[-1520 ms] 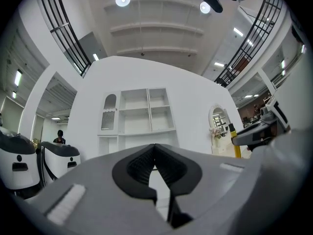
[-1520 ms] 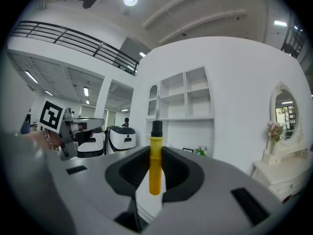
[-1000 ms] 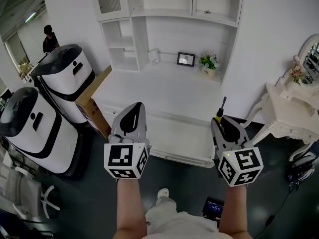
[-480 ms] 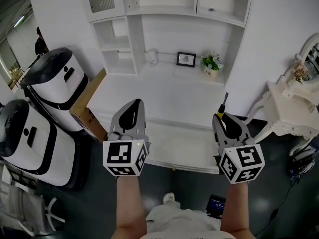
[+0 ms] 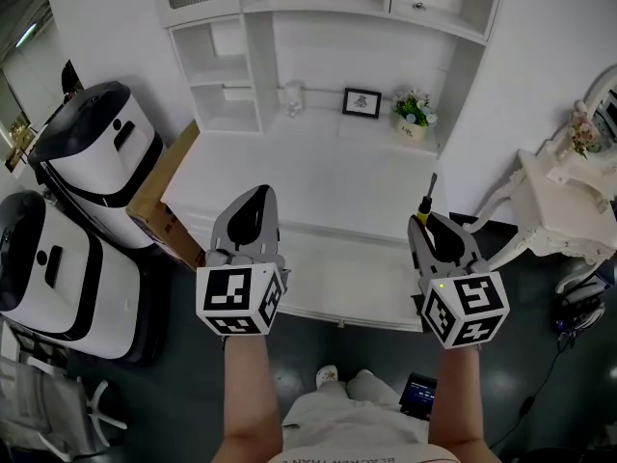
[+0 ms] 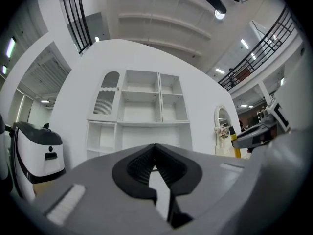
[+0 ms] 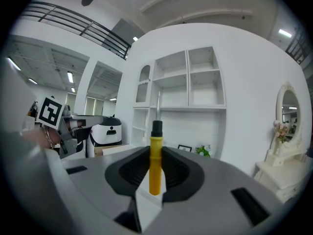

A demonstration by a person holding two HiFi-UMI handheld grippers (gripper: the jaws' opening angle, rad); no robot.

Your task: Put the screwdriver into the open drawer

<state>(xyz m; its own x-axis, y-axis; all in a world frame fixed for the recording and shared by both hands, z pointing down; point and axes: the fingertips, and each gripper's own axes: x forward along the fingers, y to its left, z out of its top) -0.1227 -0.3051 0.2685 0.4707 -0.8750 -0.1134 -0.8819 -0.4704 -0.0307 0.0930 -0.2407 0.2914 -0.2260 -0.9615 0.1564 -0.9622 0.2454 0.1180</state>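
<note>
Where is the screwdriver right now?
The screwdriver is clamped in the right gripper, at the right of the head view, over the right end of the open drawer.

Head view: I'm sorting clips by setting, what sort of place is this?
Probably a mock home room staged inside a large hall: a white desk with shelf hutch, a framed picture and a dressing table look domestic, but white-and-black machines stand alongside, and the left gripper view shows a balcony railing.

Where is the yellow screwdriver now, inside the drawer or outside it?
Outside. The screwdriver is clamped between the fingers of the right gripper, in the air by the open drawer, not in it.
</note>
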